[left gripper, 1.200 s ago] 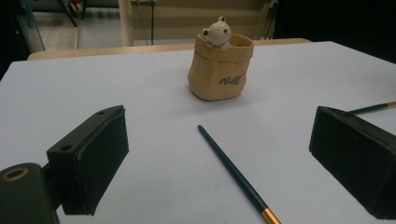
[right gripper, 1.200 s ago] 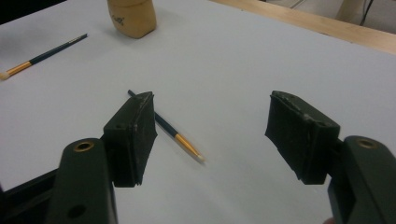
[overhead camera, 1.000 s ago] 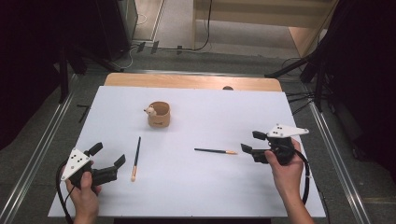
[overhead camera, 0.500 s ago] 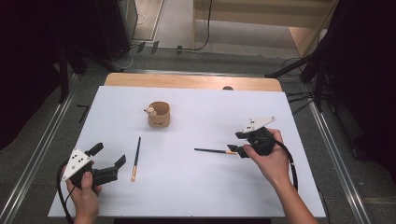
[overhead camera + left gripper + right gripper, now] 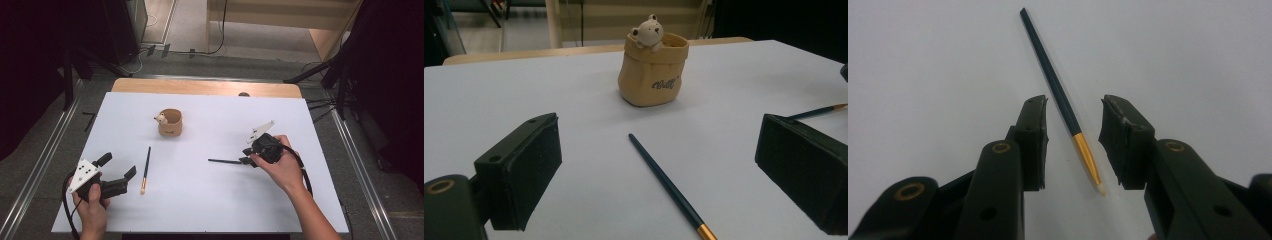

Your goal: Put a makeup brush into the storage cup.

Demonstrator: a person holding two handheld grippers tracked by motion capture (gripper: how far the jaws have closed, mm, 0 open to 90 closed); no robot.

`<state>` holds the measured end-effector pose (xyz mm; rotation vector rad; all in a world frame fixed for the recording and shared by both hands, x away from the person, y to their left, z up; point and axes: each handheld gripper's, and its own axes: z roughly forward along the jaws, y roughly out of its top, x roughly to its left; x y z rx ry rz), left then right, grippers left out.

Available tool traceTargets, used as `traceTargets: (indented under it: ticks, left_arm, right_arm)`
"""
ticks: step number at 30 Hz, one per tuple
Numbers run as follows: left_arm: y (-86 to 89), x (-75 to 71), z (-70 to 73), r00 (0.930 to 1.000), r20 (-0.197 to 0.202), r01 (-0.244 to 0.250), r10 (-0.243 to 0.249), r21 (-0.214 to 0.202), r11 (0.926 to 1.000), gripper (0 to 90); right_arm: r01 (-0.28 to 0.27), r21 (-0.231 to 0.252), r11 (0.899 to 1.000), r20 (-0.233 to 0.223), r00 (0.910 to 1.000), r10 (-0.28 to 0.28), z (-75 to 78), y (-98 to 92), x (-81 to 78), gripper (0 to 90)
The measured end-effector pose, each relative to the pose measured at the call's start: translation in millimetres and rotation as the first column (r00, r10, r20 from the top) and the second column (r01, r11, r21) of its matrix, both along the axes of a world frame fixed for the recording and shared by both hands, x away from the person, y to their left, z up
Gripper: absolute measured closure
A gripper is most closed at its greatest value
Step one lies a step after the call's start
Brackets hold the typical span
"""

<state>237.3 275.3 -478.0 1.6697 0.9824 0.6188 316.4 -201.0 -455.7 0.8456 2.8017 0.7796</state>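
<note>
The right gripper (image 5: pixel 1073 145) is closing its narrowed jaws around the brush (image 5: pixel 1063 102) at frame centre, not yet pinching, needing further squeeze, while the left gripper (image 5: pixel 664 175) is idling wide open

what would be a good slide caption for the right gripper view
Right gripper straddling the gold-tipped end of a dark brush on the white table, fingers closing in but not yet touching.

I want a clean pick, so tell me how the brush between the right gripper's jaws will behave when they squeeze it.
The brush looks thin, straight and round, so it is probably stiff and light but may roll sideways. It lies flat on the table, so the right gripper, its jaws just closing, pads not yet touching, may skid off its glossy gold ferrule.
</note>
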Motion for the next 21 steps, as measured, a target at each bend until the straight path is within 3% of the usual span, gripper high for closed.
traceTargets:
  ticks: [5, 9, 12, 15, 18, 21]
  left_arm:
    - [-3.6, -0.2, 0.9, 1.0, 0.001, 0.009, -0.009, 0.003, 1.0, 4.9]
    - [-4.5, -0.2, 1.0, 0.9999, -0.001, 0.013, -0.013, 0.004, 0.9999, 4.9]
    - [-4.3, -0.1, 0.7, 0.9999, -0.004, 0.012, -0.012, 0.003, 0.9999, 4.9]
    - [-4.7, 0.0, 0.4, 0.9999, -0.007, 0.012, -0.012, 0.002, 0.9999, 4.9]
    - [-6.4, 0.2, 0.3, 0.9998, -0.006, 0.017, -0.017, 0.002, 0.9999, 4.9]
    - [-7.4, 0.6, 0.9, 0.9998, -0.006, 0.021, -0.021, -0.001, 0.9998, 4.9]
  right_arm:
    - [-0.058, -0.084, 0.995, -0.02, 0.9982, 0.057, -10.7, 11.4, 7.2, 71.2]
    - [-0.088, -0.108, 0.99, -0.027, 0.996, 0.085, -15.8, 15.5, 10.6, 71.3]
    - [-0.103, -0.137, 0.985, -0.059, 0.9937, 0.096, -23.2, 17.3, 13.8, 71.8]
    - [-0.106, -0.143, 0.984, -0.073, 0.9927, 0.096, -27.1, 17.7, 15.6, 73.1]
    - [-0.102, -0.15, 0.983, -0.081, 0.9926, 0.091, -29.9, 17.1, 17.2, 82.2]
    - [-0.096, -0.149, 0.984, -0.081, 0.9931, 0.085, -30.2, 17.4, 17.1, 85.0]
